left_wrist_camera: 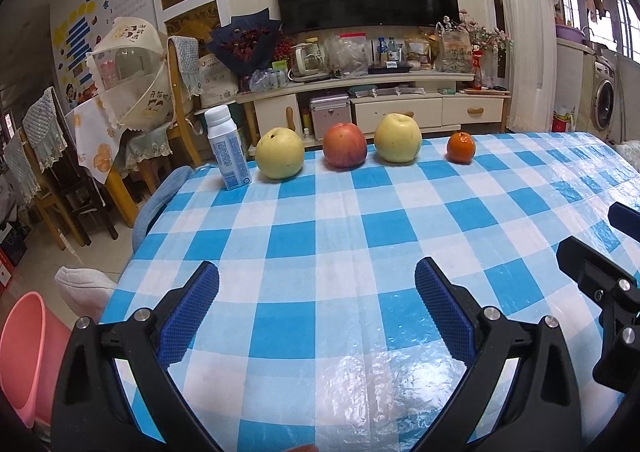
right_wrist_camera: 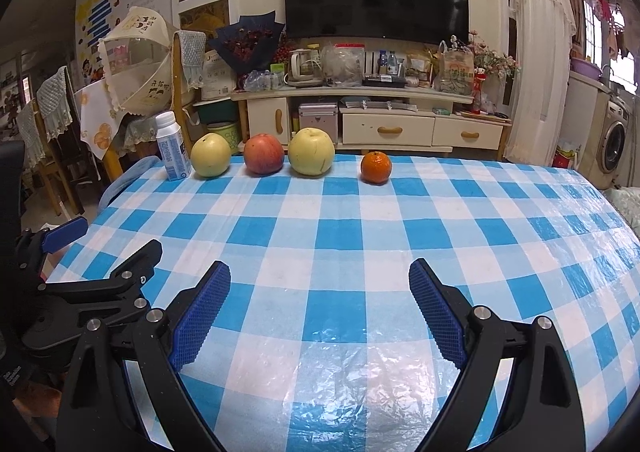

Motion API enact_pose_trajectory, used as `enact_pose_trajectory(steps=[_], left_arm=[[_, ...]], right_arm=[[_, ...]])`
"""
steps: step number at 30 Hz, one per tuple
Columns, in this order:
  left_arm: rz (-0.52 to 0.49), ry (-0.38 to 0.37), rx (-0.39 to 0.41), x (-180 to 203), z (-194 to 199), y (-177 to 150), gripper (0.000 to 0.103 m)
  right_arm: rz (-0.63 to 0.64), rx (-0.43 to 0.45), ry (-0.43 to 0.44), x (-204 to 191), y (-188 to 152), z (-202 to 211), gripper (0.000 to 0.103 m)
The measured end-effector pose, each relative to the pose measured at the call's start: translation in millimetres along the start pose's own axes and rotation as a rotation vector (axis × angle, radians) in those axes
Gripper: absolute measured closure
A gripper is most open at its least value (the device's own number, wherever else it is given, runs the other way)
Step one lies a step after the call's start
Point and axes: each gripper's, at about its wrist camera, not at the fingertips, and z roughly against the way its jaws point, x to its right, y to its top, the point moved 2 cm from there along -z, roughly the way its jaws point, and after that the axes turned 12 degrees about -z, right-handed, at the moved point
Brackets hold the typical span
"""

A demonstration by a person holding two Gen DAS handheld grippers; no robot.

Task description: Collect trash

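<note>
Both claws are hovering wide open and empty over the near bench (left_wrist_camera: pixel 320 212). Bottle (left_wrist_camera: pixel 226 148) is standing upright at far left, so left claw (left_wrist_camera: pixel 316 292) is sitting nearer than right claw (right_wrist_camera: pixel 320 292).

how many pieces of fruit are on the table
4, in a row at the far edge: a yellow pear beside the white bottle, a red apple, a second yellow pear, then a small orange set apart. None looks hidden.
</note>
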Motion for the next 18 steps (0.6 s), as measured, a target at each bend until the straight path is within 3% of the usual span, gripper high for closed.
enact_pose_trajectory(steps=[10, 18], left_arm=[[0.043, -0.035, -0.042, 5.2, -17.4, -1.8, 0.004], [0.086, -0.049, -0.168, 17.1, -53.5, -8.4, 0.004]], right_arm=[[-0.017, -0.033, -0.005, 4.5, -1.0, -10.2, 0.013], [-0.069, -0.145, -0.130, 27.4, -5.1, -54.8, 0.009]])
